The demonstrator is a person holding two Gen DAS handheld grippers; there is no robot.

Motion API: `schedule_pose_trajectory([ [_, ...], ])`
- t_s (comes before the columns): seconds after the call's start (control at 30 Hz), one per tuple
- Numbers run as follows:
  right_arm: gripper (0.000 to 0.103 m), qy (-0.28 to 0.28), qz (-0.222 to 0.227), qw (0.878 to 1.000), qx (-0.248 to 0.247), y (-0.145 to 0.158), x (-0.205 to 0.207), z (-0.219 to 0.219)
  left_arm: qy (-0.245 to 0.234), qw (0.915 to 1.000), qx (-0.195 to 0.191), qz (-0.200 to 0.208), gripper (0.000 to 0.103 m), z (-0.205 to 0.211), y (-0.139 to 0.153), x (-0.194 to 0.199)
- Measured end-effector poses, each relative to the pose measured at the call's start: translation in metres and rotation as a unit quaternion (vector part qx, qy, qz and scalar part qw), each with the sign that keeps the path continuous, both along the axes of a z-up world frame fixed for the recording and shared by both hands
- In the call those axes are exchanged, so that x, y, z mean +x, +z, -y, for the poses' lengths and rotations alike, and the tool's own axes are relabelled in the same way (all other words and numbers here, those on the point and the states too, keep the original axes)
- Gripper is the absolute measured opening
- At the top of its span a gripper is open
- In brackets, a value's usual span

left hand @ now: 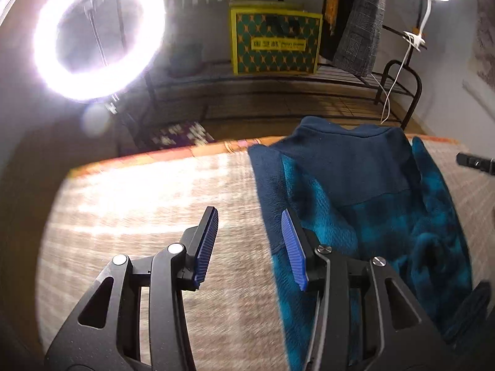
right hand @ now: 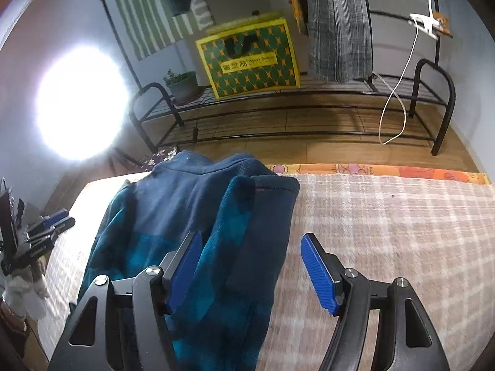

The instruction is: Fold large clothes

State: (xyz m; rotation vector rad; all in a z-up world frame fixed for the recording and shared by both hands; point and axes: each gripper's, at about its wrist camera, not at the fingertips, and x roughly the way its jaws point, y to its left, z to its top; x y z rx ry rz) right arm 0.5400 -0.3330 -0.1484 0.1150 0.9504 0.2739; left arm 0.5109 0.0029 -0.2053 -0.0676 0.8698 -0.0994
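Both your tongs spread, pinching nothing. Fleece jacket (left hand: 355, 191) lies partly folded on the checked cloth (left hand: 154, 201), right of left gripper (left hand: 250, 244), left of right gripper (right hand: 250, 266). Risk: thick pile; a shallow pinch may slip, and the folded sleeve (right hand: 263, 216) could flop open.

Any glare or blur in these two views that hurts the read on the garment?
Left wrist view: the ring light blooms hard upper left, and the checked cover is washed out and motion-smeared. Right wrist view: the same lamp is a blown-out blob; the blue fleece stays readable, its near part soft.
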Motion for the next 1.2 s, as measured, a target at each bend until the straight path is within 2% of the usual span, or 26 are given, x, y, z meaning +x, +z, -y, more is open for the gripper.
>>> schedule_pose_trajectory([
  [0.1, 0.069, -0.002, -0.005, 1.0, 0.013, -0.012, 0.016, 0.001, -0.003, 0.9984, -0.049, -0.028, 0.044, -0.007, -0.016, 0.022],
  [0.27, 0.067, 0.0, -0.02, 1.0, 0.018, -0.033, 0.042, -0.002, -0.002, 0.9923, -0.102, -0.069, 0.044, -0.015, -0.037, 0.055],
  [0.43, 0.066, 0.008, -0.022, 1.0, 0.015, -0.047, 0.063, -0.011, 0.01, 0.9868, -0.141, -0.079, 0.044, -0.025, -0.048, 0.082],
  [0.57, 0.066, 0.003, -0.026, 1.0, 0.01, -0.058, 0.076, -0.015, -0.004, 0.9886, -0.124, -0.086, 0.044, -0.012, -0.056, 0.103],
  [0.7, 0.066, 0.014, -0.02, 1.0, 0.015, -0.06, 0.077, -0.016, -0.017, 0.9888, -0.125, -0.08, 0.044, 0.003, -0.058, 0.115],
  [0.8, 0.066, -0.006, -0.017, 0.999, 0.033, -0.059, 0.079, 0.0, -0.014, 0.9866, -0.139, -0.084, 0.044, 0.006, -0.06, 0.122],
  [0.93, 0.067, -0.029, -0.035, 0.997, 0.067, -0.068, 0.088, 0.018, -0.022, 0.989, -0.125, -0.076, 0.044, 0.016, -0.059, 0.125],
  [1.0, 0.067, -0.024, -0.047, 0.996, 0.076, -0.075, 0.093, 0.015, -0.03, 0.9891, -0.122, -0.077, 0.038, 0.021, -0.059, 0.127],
  [1.07, 0.067, -0.016, -0.039, 0.997, 0.062, -0.078, 0.096, 0.006, -0.036, 0.9901, -0.113, -0.074, 0.026, 0.026, -0.058, 0.127],
  [1.1, 0.065, -0.012, -0.038, 0.997, 0.06, -0.077, 0.097, 0.003, -0.04, 0.9916, -0.102, -0.069, 0.023, 0.029, -0.057, 0.126],
  [1.13, 0.056, -0.009, -0.038, 0.997, 0.059, -0.077, 0.099, 0.001, -0.042, 0.9924, -0.095, -0.066, 0.017, 0.032, -0.056, 0.125],
  [1.17, 0.039, -0.007, -0.038, 0.998, 0.052, -0.077, 0.099, -0.002, -0.042, 0.9931, -0.089, -0.063, 0.013, 0.035, -0.055, 0.125],
  [1.2, 0.027, -0.005, -0.039, 0.998, 0.05, -0.077, 0.099, -0.004, -0.039, 0.9936, -0.086, -0.061, 0.011, 0.036, -0.054, 0.124],
])
